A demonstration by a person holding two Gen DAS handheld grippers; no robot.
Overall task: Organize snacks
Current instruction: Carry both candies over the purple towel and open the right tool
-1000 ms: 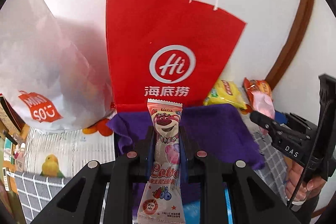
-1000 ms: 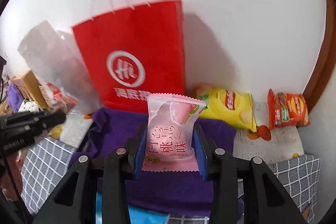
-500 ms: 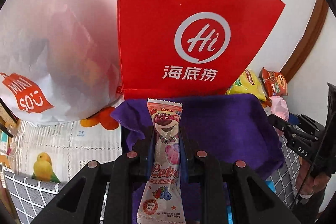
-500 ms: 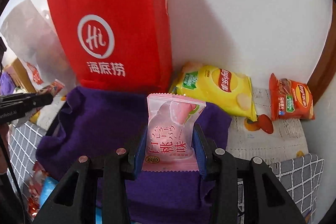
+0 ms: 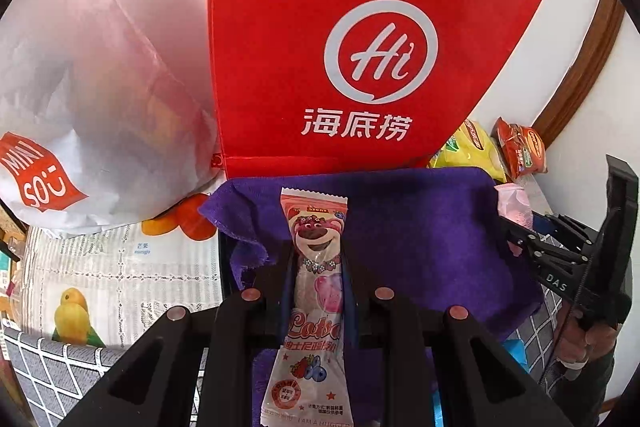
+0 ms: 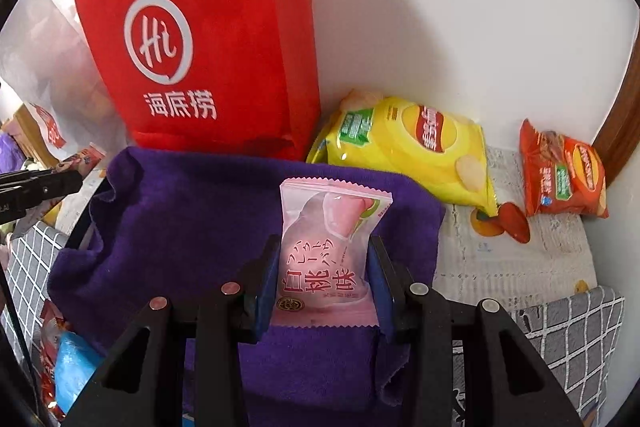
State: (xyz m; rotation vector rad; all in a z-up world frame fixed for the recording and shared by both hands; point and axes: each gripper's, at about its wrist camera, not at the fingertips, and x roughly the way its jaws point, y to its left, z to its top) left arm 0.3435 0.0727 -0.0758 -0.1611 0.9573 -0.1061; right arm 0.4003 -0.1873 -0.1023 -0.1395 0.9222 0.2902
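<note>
My left gripper is shut on a long pink Lotso bear snack packet, held upright over a purple cloth. My right gripper is shut on a pink peach-flavour snack pouch, above the same purple cloth. A red paper bag with a white "Hi" logo stands right behind the cloth; it also shows in the right wrist view. The right gripper with its pink pouch shows at the right of the left wrist view.
A white MINISO bag stands left of the red bag. A yellow chips bag and an orange snack bag lie by the wall at the right. A fruit-print tablecloth and grey checked cloth cover the table. Blue packets lie below the purple cloth.
Both grippers have moved forward toward the red bag and purple cloth, each still holding its snack. The red bag now fills more of both views.
</note>
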